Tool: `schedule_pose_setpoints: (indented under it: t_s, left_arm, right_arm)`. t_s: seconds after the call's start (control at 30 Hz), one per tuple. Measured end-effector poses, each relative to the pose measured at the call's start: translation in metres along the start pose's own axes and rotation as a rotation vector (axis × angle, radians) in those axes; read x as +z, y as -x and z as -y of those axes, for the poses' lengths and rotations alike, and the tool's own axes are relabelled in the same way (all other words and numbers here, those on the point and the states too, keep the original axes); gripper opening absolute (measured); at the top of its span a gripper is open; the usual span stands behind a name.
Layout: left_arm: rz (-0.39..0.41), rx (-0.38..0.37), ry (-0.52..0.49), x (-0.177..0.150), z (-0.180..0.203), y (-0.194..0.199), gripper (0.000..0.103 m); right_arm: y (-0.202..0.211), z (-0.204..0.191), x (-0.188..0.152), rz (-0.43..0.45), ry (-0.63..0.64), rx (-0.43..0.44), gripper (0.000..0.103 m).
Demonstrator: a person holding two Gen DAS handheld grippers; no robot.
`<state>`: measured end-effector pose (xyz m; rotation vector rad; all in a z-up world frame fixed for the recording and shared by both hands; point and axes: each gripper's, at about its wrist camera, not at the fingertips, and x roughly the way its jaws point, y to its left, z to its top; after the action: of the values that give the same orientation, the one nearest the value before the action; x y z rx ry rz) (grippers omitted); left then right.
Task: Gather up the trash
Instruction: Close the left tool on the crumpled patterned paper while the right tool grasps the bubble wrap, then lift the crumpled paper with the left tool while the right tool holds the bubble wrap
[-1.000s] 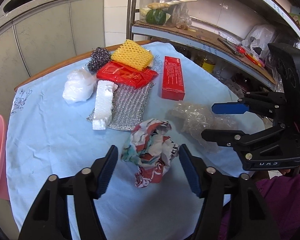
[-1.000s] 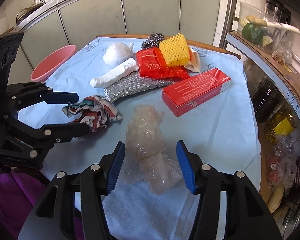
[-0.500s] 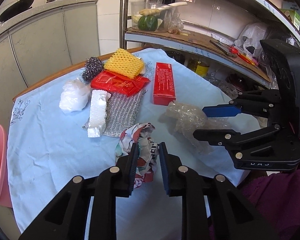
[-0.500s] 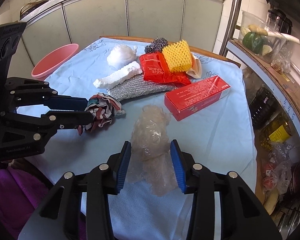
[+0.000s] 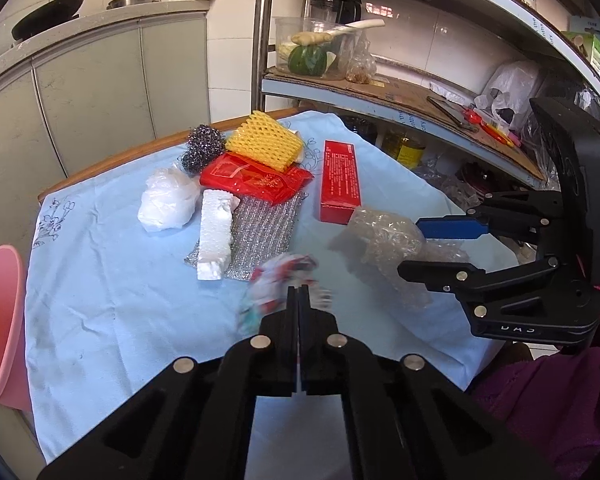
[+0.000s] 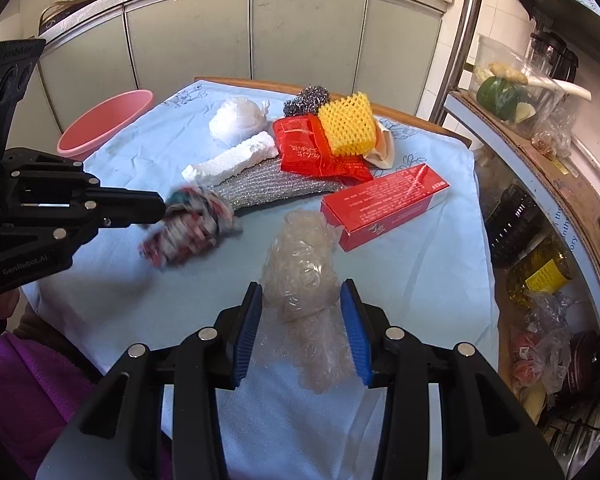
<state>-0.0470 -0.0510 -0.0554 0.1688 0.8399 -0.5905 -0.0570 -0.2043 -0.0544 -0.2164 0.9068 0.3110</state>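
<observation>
**Hand-held gripper pair both on soft trash, and both grips look thin**

Left hand-held gripper (image 5: pixel 299 289) has its jaws pressed fully together on an edge of the crumpled printed wrapper (image 6: pixel 188 226), which looks blurred and seems to be hanging just above the desk (image 5: pixel 112 292) rather than lying on it. Right hand-held gripper (image 6: pixel 302 316) stands at a middling width, its blue pads (image 6: pixel 249 330) against both sides of the clear crumpled plastic bag (image 6: pixel 300 256), which still lies on the blue cloth near the front edge.

The wrapper is the likeliest to fail. With the jaws shut to nothing, only a thin fold of it can be caught, and a quick swing toward the pink bin (image 6: pixel 100 120) at the desk's left edge could pull that fold free and drop it on the cloth or off the desk.

The plastic bag is springy and slippery. Pads squeezing only its middle may slide as it lifts, and its loose tail nearest the camera could drag or snag.

Both tools sit close together, so crossing paths risks a knock. The red box (image 6: pixel 384 204) lies just beside the bag's far end and could be nudged. The remaining pile, with the foam strip (image 5: pixel 214 236) and yellow net (image 5: pixel 264 144), lies untouched.
</observation>
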Motion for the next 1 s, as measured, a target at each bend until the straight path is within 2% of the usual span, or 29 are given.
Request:
schedule_pose_setpoints:
  t_s: [0.27,0.37,0.4,0.43,0.5,0.67,1.0]
  left_arm:
    - [-0.01,-0.016,0.029,0.0,-0.005,0.003,0.0]
    - [-0.01,-0.026,0.048,0.001,-0.006,0.004,0.006]
    - [-0.013,-0.026,0.052,0.002,-0.006,0.003,0.015]
    - [-0.014,-0.028,0.06,0.002,-0.007,0.003,0.029]
    - [-0.009,-0.028,0.064,0.004,-0.006,0.003,0.042]
    - [-0.027,-0.032,0.041,0.007,0.001,-0.002,0.042]
    - [-0.088,0.022,-0.018,0.008,0.013,-0.024,0.042]
  right_arm:
    - [0.005,0.002,0.004,0.017,-0.001,-0.022,0.041]
    - [0.005,0.002,0.004,0.018,-0.003,-0.031,0.041]
    - [0.005,0.002,0.004,0.019,-0.003,-0.035,0.042]
    - [0.006,0.003,0.004,0.02,-0.002,-0.038,0.042]
    - [0.006,0.003,0.003,0.024,0.0,-0.046,0.042]
    - [0.007,0.003,0.004,0.028,0.003,-0.057,0.042]
    - [0.009,0.005,0.004,0.039,0.014,-0.086,0.042]
